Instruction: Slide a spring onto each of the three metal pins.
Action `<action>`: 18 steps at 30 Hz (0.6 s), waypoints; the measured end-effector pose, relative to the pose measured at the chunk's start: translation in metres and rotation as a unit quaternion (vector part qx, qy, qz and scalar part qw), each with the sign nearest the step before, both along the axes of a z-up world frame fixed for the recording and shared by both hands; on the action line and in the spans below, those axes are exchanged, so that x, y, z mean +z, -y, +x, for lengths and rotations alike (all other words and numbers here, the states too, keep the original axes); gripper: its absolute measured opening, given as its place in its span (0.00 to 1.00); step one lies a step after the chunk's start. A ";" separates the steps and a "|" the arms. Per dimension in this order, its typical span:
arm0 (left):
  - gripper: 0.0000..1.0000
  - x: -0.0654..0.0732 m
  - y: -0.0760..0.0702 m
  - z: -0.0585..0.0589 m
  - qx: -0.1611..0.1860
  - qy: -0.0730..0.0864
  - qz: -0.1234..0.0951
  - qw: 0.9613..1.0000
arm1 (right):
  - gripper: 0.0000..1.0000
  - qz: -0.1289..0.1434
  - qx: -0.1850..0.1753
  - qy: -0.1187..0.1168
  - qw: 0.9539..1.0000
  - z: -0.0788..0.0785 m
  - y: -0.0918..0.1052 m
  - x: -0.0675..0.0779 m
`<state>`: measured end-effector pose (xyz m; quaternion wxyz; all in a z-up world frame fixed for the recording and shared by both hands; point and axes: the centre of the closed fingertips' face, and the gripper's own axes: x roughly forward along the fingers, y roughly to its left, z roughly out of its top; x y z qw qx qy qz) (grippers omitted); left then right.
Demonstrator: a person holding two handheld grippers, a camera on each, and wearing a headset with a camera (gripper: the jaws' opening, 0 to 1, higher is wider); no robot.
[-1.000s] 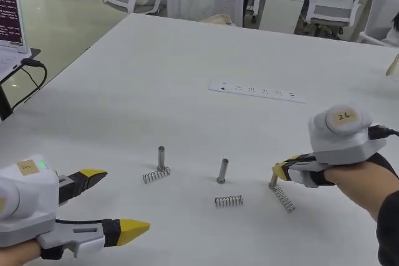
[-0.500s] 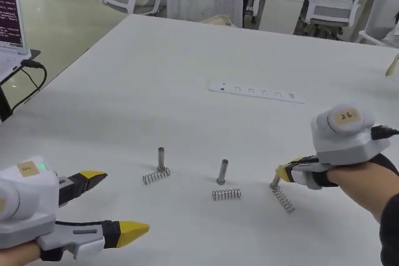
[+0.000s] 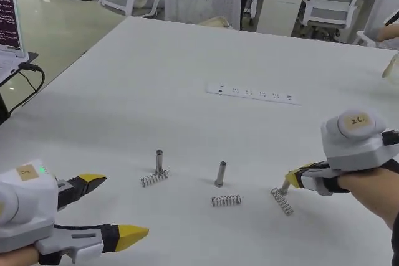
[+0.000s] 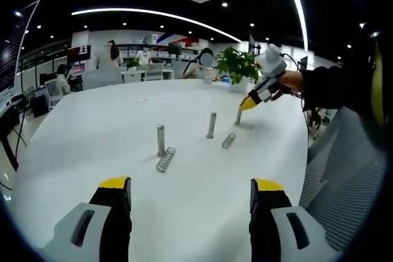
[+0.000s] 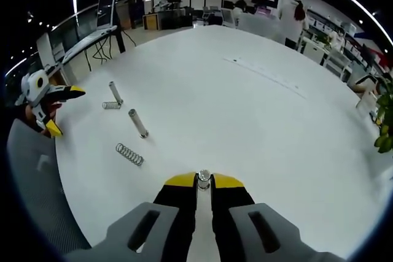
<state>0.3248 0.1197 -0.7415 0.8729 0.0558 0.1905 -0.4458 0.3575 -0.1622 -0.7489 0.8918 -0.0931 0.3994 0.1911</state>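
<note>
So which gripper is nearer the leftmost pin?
Left. The left gripper is open, just short of the leftmost pin; the right gripper is beyond the middle pin, shut on the rightmost pin.
</note>
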 end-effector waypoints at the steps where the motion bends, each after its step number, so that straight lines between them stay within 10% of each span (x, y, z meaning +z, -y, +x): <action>1: 0.76 0.000 0.000 0.000 0.000 0.000 0.000 1.000 | 0.05 0.002 0.000 -0.001 1.000 -0.001 -0.001 0.000; 18: 0.76 0.000 0.000 -0.001 0.000 0.001 -0.001 1.000 | 0.06 -0.001 -0.004 -0.004 1.000 -0.005 -0.001 -0.001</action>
